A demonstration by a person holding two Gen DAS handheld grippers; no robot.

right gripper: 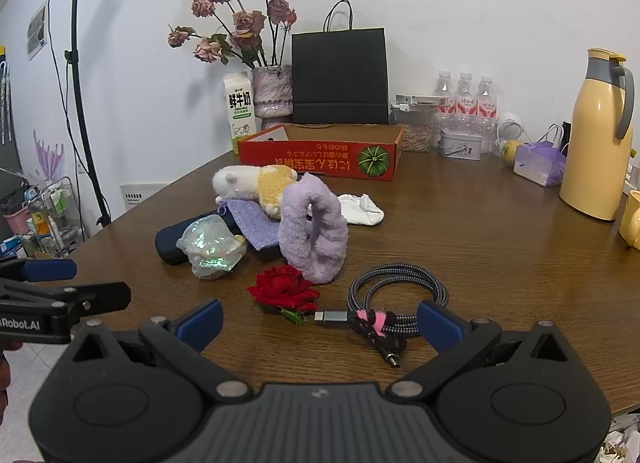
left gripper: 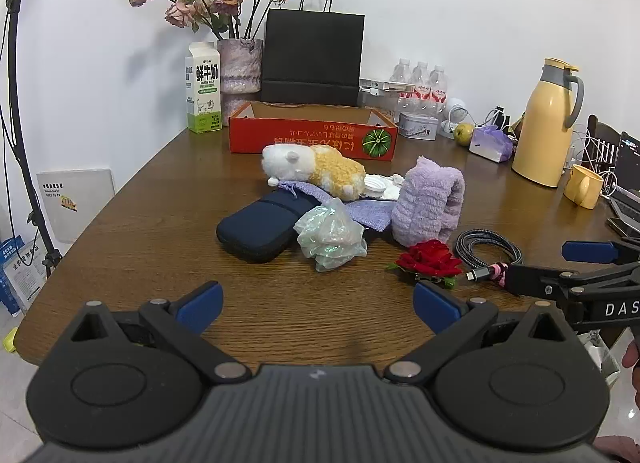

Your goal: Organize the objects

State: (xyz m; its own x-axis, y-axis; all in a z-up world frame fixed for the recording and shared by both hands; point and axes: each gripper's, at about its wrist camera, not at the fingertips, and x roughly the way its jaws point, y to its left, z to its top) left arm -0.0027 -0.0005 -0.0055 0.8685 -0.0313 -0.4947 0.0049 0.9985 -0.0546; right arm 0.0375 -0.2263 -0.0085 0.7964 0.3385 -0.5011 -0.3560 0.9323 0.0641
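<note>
Both grippers hover low over the near edge of the brown wooden desk [left gripper: 160,199], the left gripper [left gripper: 318,309] and the right gripper [right gripper: 320,321] each with jaws spread wide and holding nothing, so the sorting seems to be at its start, with no item picked yet. The clutter sits at centre frame: a white-and-yellow plush toy [left gripper: 312,167], a dark navy zip case [left gripper: 260,229], a crumpled iridescent plastic wrap [left gripper: 330,237], a fluffy lilac headband [right gripper: 314,229], a red fabric rose [right gripper: 285,289] and a coiled grey braided cable [right gripper: 394,295]. Behind them stands the open red cardboard box [left gripper: 312,139]; its inside is mostly hidden. The next move likely calls for closing on the nearest item, the rose or cable.
</note>
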